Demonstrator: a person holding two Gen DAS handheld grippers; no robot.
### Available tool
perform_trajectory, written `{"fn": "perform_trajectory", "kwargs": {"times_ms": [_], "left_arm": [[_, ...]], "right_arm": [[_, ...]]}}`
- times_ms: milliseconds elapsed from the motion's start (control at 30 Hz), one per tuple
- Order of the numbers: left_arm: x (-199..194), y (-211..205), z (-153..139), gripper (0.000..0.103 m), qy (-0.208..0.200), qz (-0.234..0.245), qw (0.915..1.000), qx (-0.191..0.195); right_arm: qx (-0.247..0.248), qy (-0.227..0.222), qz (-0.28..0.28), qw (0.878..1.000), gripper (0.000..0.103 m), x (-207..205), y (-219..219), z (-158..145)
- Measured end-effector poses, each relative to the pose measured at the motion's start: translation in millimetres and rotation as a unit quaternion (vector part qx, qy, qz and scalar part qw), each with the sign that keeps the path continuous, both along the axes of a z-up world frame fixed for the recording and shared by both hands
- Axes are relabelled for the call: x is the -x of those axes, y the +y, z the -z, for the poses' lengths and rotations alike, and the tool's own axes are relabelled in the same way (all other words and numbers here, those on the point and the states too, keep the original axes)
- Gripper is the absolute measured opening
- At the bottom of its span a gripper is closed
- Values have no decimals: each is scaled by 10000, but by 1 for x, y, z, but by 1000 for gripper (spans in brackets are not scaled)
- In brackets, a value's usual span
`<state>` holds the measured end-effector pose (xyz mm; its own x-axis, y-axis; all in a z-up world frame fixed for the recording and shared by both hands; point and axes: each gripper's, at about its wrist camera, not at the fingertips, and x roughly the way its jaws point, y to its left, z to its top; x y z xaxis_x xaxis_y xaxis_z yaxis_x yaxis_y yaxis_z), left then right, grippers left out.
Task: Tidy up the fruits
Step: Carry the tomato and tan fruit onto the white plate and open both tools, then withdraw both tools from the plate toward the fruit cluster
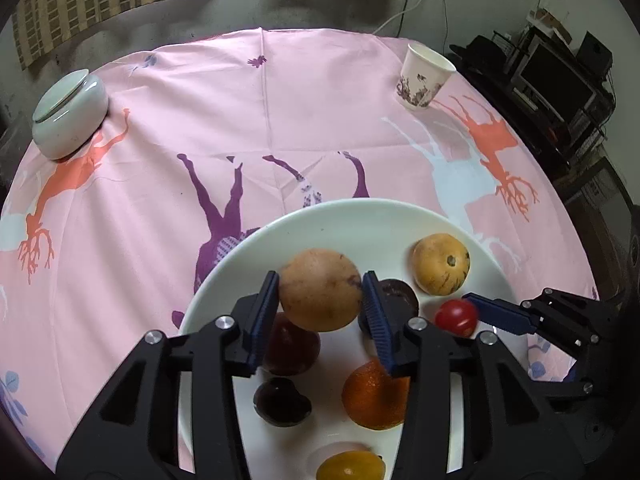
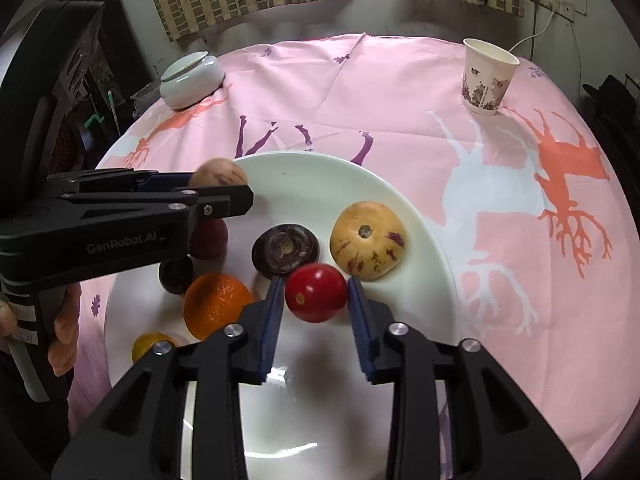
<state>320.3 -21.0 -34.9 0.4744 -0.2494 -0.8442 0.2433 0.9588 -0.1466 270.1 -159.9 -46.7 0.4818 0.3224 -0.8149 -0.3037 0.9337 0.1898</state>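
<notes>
- Evidently, the left tool is clamped on a round tan-brown fruit at frame centre, lifted above the white round plate for sorting.
- The right tool grips a small glossy red fruit likewise.

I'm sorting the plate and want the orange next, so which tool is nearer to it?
Left, but only narrowly. The left tool, shut on a tan fruit, sits above the orange. The right tool, shut on a red fruit, is just beside the orange.
</notes>
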Motion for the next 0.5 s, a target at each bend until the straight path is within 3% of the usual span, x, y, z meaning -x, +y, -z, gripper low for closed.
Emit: {"fn": "perform_trajectory", "kwargs": {"times_ms": [33, 267, 300, 333, 400, 500], "left_arm": [[3, 3, -5, 55, -58, -32, 10000, 52], [67, 28, -68, 91, -857, -208, 9952, 414], [78, 30, -73, 91, -941, -232, 9943, 439], [90, 32, -75, 92, -982, -239, 9937, 475], [110, 34, -74, 94, -949, -209, 9936, 569], [140, 35, -67, 94, -874, -95, 9940, 652]], "right_arm": [[-6, -95, 87, 9999, 72, 1, -1, -2], [172, -748, 309, 9966, 77, 36, -12, -40], [241, -867, 365, 9953, 85, 46, -13, -46], [339, -968, 421, 9938, 99, 55, -13, -50], [514, -1194, 464, 9904, 102, 74, -12, -55], [875, -1195, 328, 9884, 102, 98, -5, -53]]}}
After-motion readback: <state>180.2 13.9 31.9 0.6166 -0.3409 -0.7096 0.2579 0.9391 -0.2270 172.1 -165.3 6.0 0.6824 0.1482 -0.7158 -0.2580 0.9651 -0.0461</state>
